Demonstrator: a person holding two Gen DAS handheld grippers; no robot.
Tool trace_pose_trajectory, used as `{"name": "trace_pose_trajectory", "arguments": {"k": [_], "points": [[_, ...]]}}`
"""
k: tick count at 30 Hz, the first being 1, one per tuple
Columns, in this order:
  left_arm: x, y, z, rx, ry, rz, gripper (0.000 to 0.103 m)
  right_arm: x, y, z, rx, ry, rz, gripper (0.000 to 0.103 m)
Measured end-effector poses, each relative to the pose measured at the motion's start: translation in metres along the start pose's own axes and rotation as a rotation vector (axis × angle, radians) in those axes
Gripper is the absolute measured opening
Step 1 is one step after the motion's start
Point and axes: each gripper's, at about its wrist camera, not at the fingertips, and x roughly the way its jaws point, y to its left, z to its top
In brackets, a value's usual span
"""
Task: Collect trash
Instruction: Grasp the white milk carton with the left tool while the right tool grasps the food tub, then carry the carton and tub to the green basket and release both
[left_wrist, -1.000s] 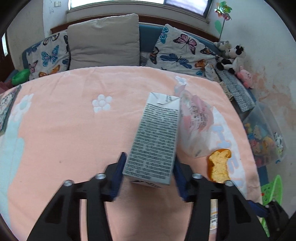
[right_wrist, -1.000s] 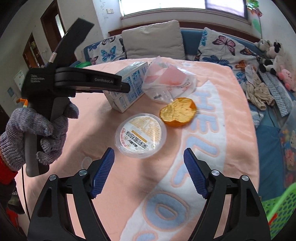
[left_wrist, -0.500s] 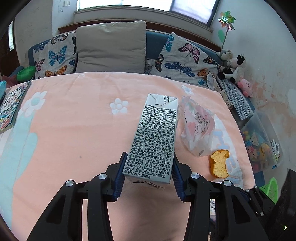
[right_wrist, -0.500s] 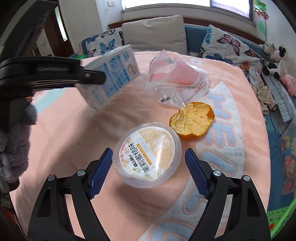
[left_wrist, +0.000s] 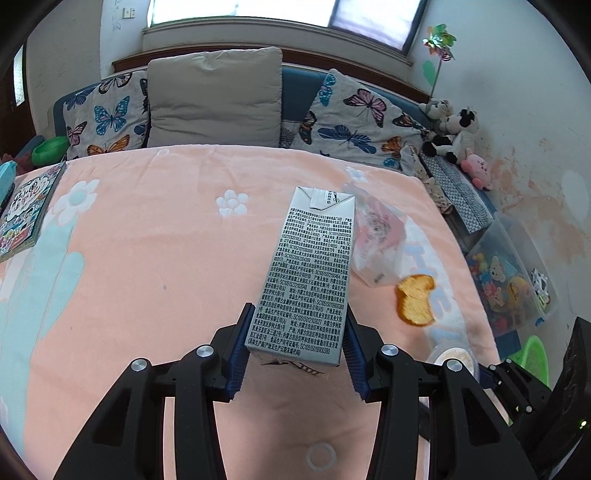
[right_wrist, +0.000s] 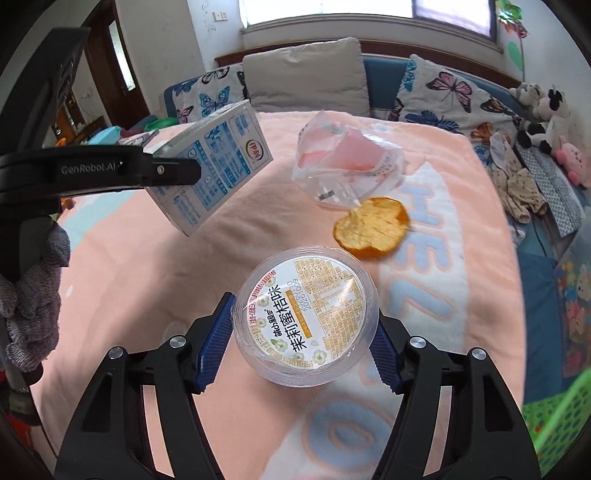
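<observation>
My left gripper (left_wrist: 297, 332) is shut on a grey milk carton (left_wrist: 310, 266), held clear of the pink blanket (left_wrist: 147, 277). The right wrist view shows the same carton (right_wrist: 214, 162) in the air, with a black finger (right_wrist: 162, 170) across it. My right gripper (right_wrist: 301, 332) is closing on a round clear jelly cup (right_wrist: 306, 317) with a printed lid. Its blue pads touch the cup's two sides. Beyond the cup lie an orange peel (right_wrist: 373, 229) and a crumpled plastic bag (right_wrist: 347, 162). The left wrist view shows the peel (left_wrist: 415, 299) and bag (left_wrist: 376, 236) right of the carton.
Pillows (left_wrist: 214, 99) line the far end of the bed. Stuffed toys (left_wrist: 450, 136) and a clear toy bin (left_wrist: 509, 273) stand at the right. A green basket (right_wrist: 554, 417) sits low right. A picture book (left_wrist: 26, 210) lies far left. A gloved hand (right_wrist: 33, 295) holds the left gripper.
The left gripper lifted the carton off the blanket and drew it back. The right gripper moved forward around the jelly cup and its jaws narrowed onto it.
</observation>
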Motion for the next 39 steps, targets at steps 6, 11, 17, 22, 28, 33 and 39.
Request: {"name": "trace_pose_trajectory", "arguments": {"k": [6,11,17,22,28,33,39], "points": [[-0.019,-0.024,-0.020,0.021,-0.006,-0.044,0.044,-0.042,-0.016,-0.023,0.052,-0.031,-0.028,0.067],[-0.034,-0.058,-0.040,0.070,-0.005,-0.096,0.044,-0.079,-0.037,-0.050,0.088,-0.059,-0.089,0.067],[-0.047,-0.110,-0.060,0.142,0.003,-0.171,0.044,-0.122,-0.082,-0.097,0.191,-0.071,-0.186,0.067],[-0.058,-0.156,-0.075,0.218,0.008,-0.224,0.044,-0.156,-0.124,-0.144,0.291,-0.071,-0.274,0.067],[-0.066,-0.202,-0.090,0.285,0.019,-0.272,0.044,-0.186,-0.163,-0.192,0.393,-0.053,-0.355,0.068],[-0.069,-0.232,-0.100,0.323,0.032,-0.305,0.044,-0.204,-0.182,-0.221,0.447,-0.049,-0.409,0.068],[-0.068,-0.268,-0.113,0.379,0.052,-0.339,0.044,-0.221,-0.196,-0.244,0.501,-0.060,-0.431,0.070]]}}
